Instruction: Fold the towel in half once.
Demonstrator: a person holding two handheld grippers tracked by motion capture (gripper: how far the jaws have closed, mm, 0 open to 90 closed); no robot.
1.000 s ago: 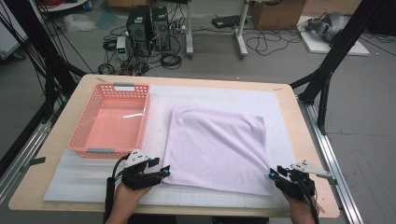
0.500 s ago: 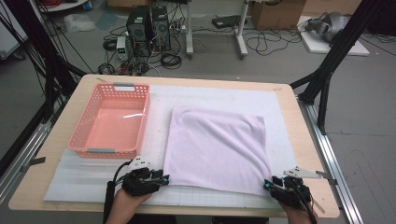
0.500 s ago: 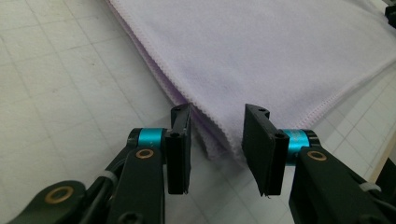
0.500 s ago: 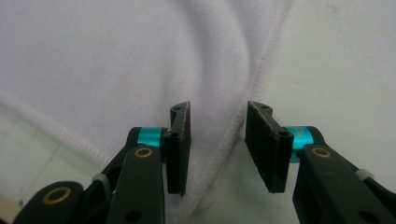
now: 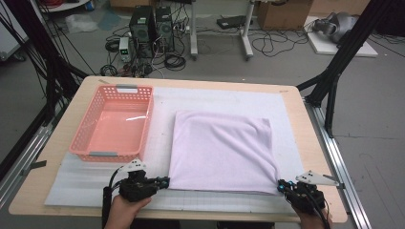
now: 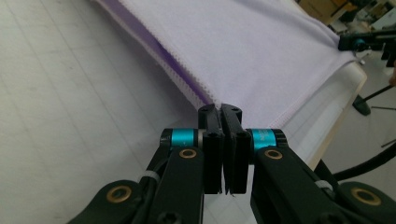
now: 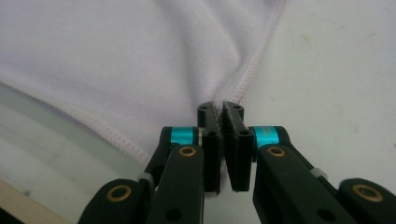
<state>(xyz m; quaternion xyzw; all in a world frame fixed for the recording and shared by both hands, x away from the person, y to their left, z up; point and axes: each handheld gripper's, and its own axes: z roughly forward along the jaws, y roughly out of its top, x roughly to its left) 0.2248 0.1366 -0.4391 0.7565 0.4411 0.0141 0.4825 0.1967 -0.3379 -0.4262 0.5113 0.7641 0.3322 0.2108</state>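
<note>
Your left gripper [image 5: 162,182] sits at the near left corner of the towel [image 5: 222,150], jaws just closed and now pinched tight on that corner. Your left gripper view shows what the high view cannot: a darker purple layer under the towel's stitched hem, and your other gripper far off at the opposite near corner.

Your right gripper [image 5: 282,186] is at the near right corner, jaws just closed as well; your right gripper view shows the hem bunched into a fold where the pads clamp it.

The towel lies folded and flat on the white mat [image 5: 215,98], right of centre. Just left of it, apart from its edge, stands the pink basket [image 5: 84,138], seen from the high view. Beyond the table [image 5: 291,102], computer towers [image 5: 152,24] and cables sit on the floor.
</note>
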